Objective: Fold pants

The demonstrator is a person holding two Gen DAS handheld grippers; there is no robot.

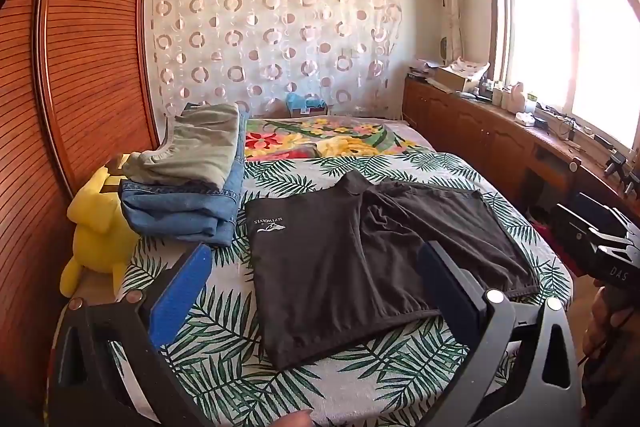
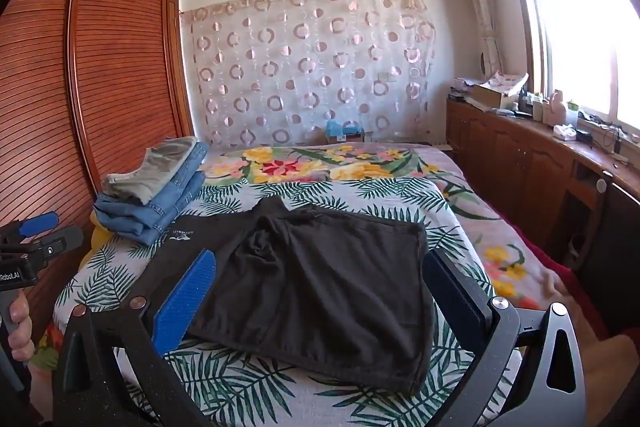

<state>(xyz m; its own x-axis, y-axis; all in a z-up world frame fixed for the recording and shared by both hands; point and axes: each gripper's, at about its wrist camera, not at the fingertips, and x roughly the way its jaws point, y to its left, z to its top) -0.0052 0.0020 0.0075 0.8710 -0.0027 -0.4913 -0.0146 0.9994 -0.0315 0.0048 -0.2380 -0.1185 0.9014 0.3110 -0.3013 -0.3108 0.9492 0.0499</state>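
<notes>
Black shorts-style pants [image 1: 360, 259] with a small white logo lie spread flat on the leaf-print bed sheet [image 1: 240, 379]; they also show in the right wrist view [image 2: 320, 291]. My left gripper [image 1: 316, 283] is open, its blue pads wide apart, hovering above the near edge of the pants and holding nothing. My right gripper [image 2: 320, 291] is open too, hovering over the right half of the pants, empty. The right gripper's body shows at the right edge of the left wrist view [image 1: 608, 251]; the left gripper's body shows at the left edge of the right wrist view [image 2: 32, 239].
A stack of folded jeans and a grey-green garment [image 1: 188, 179] sits at the bed's left, beside a yellow plush toy [image 1: 96, 227]. A wooden wardrobe [image 1: 80, 67] stands left; a wooden counter with clutter [image 1: 520, 131] runs under the window on the right. A floral blanket [image 1: 320, 139] lies farther back.
</notes>
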